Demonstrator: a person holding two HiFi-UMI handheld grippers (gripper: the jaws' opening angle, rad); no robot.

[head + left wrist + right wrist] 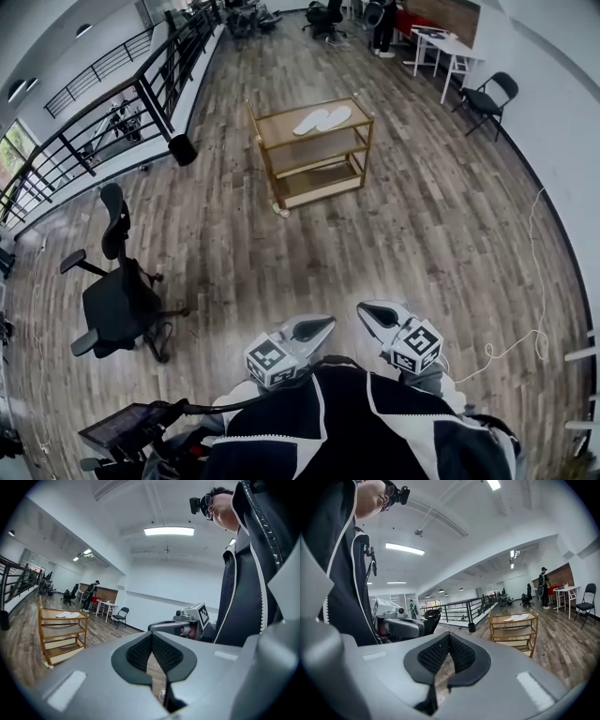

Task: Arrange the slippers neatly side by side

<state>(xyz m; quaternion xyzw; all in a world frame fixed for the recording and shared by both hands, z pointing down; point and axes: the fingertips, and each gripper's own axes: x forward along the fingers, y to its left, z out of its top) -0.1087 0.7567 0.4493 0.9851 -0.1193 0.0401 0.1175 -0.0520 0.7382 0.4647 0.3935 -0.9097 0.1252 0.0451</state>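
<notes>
Two white slippers (pixel 322 120) lie side by side on the top shelf of a gold three-tier cart (pixel 314 152) far across the wooden floor. The cart (pixel 61 634) and slippers (pixel 68 615) show small at the left of the left gripper view. They appear again as slippers (pixel 517 618) on the cart (pixel 514 632) in the right gripper view. My left gripper (pixel 323 327) and right gripper (pixel 366 312) are held close to my body, far from the cart. Both are shut with nothing between their jaws.
A black office chair (pixel 117 291) stands to my left. A black railing (pixel 141 94) runs along the left side. A folding chair (pixel 487 98) and white tables (pixel 441 47) are at the back right, where a person stands. A white cable (pixel 525 328) lies on the floor at right.
</notes>
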